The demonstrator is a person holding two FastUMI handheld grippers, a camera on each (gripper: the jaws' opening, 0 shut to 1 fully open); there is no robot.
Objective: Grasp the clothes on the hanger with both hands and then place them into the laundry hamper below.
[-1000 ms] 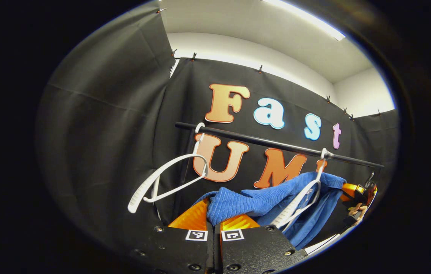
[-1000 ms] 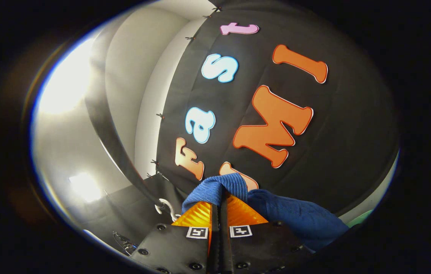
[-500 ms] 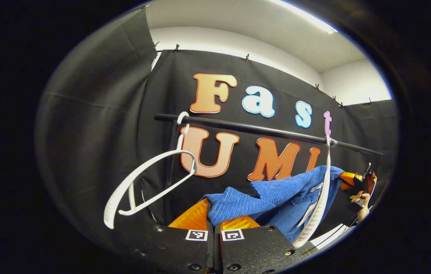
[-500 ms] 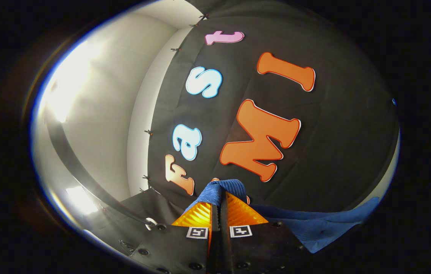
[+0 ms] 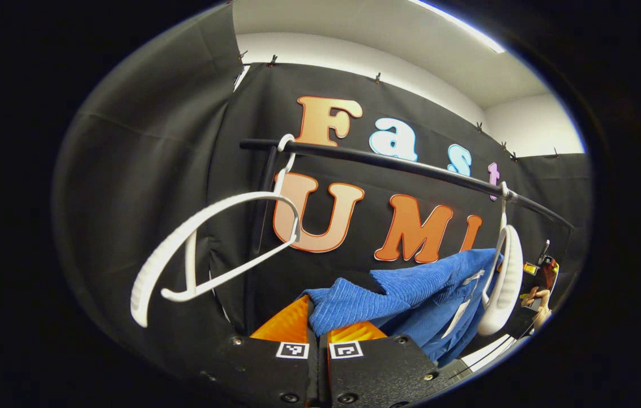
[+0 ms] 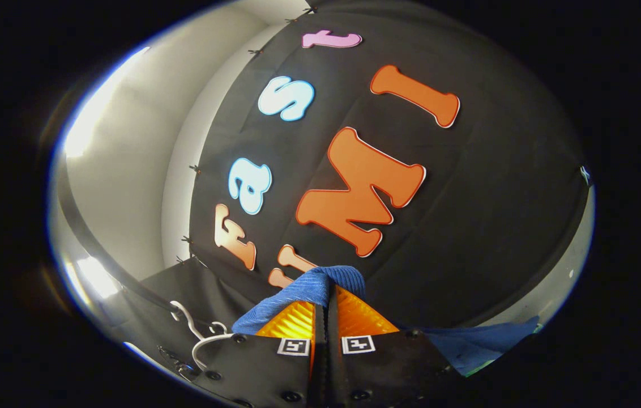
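Black rail [image 5: 411, 167] spans booth. Bare white hanger [image 5: 207, 243] hooks on rail's left end, tilted. White ceiling with light strip [image 5: 462, 25] above black cloth wall [image 5: 145, 170].

**Booth surroundings**

Black cloth wall [image 5: 145, 187] hung in panels, clipped along its top edge. Pale wall [image 5: 354, 56] and ceiling [image 5: 411, 28] above it; a bright light strip [image 5: 459, 25] runs along the ceiling. A black rail [image 5: 400, 165] crosses before the cloth.
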